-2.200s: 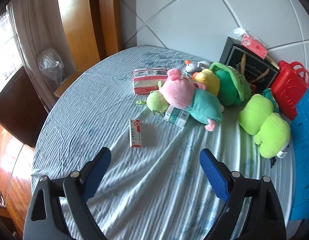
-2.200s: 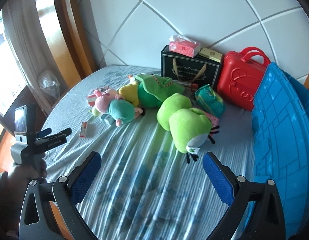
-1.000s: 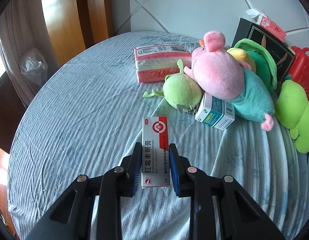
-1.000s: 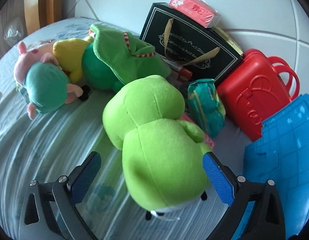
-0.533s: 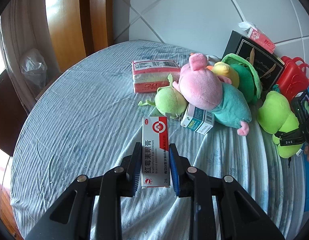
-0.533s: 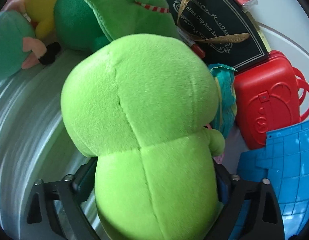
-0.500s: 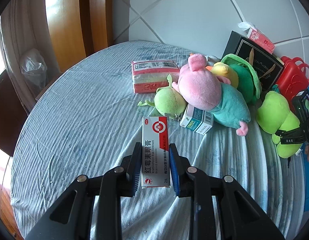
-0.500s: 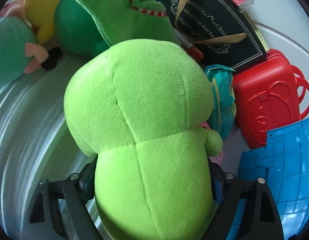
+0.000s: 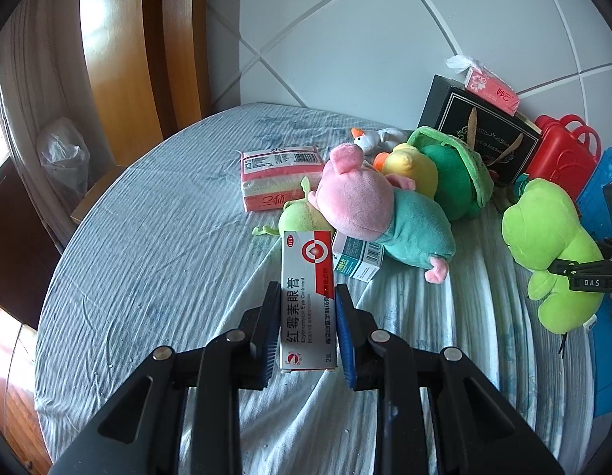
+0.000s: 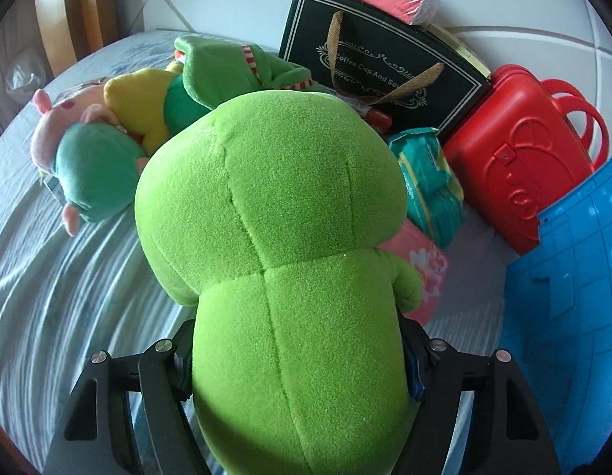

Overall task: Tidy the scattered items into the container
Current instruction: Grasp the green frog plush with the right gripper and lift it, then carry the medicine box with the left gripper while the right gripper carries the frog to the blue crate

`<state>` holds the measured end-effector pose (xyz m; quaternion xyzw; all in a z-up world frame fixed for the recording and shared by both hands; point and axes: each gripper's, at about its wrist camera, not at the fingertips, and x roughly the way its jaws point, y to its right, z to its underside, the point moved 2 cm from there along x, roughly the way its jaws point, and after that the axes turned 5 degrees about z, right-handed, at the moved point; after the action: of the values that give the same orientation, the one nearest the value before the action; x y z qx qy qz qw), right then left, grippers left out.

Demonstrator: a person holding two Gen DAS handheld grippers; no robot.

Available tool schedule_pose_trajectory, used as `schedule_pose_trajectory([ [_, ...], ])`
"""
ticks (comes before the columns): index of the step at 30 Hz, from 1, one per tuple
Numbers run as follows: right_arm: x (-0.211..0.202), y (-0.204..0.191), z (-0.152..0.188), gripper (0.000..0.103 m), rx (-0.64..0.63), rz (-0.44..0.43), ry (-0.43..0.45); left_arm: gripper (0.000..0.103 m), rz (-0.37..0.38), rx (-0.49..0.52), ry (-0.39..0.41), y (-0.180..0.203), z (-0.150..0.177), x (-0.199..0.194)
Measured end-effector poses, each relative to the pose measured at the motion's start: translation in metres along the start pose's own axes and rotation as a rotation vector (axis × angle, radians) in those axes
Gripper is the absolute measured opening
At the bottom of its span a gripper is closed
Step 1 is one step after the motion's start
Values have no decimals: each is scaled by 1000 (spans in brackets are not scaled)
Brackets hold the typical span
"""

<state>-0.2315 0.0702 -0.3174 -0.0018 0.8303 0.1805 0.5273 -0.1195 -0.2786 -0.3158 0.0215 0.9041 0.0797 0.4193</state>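
My left gripper [image 9: 308, 304] is shut on a red-and-white ointment box [image 9: 308, 301] and holds it above the bed sheet. My right gripper [image 10: 298, 360] is shut on a bright green frog plush [image 10: 274, 245], squeezing its body; the plush hides the fingertips. In the left wrist view the same frog plush [image 9: 543, 229] hangs in the right gripper at the far right. The blue container [image 10: 571, 277] stands at the right edge of the bed. A pink pig plush [image 9: 369, 206], a small green plush [image 9: 298, 217] and a teal-and-white box [image 9: 357, 257] lie in the middle.
A yellow-and-green plush [image 9: 436, 166], a pink tissue pack [image 9: 278, 174] and a small white goose toy [image 9: 373, 136] lie further back. A black gift bag [image 10: 381, 59], a red toy case [image 10: 519, 150], a teal wipes pack [image 10: 428, 182] and a pink pack [image 10: 420, 273] stand by the wall.
The left gripper closed on the ointment box and lifted it off the sheet. The right gripper closed on the frog plush and raised it, uncovering the pink pack beneath.
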Motion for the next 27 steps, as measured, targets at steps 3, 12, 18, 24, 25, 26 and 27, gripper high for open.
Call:
schedule_pose_trajectory([
  [3,-17,2,8,74,40,-41,5,26,-3,9,1,8,-2,-11],
  [12,-75,19,40,75,135,-135,53,26,-11,28,40,38,-14,-53],
  [18,-119,34,60,75,162,-179,101,26,1,54,73,65,-24,-87],
  [24,-166,52,73,75,200,-229,156,26,9,79,106,96,-38,-125],
  [25,-175,54,76,76,202,-236,164,26,6,86,112,101,-40,-132],
  [26,-182,57,78,76,204,-244,175,26,6,92,118,106,-42,-139],
  [27,-190,59,81,76,205,-252,187,26,7,97,124,111,-44,-145],
])
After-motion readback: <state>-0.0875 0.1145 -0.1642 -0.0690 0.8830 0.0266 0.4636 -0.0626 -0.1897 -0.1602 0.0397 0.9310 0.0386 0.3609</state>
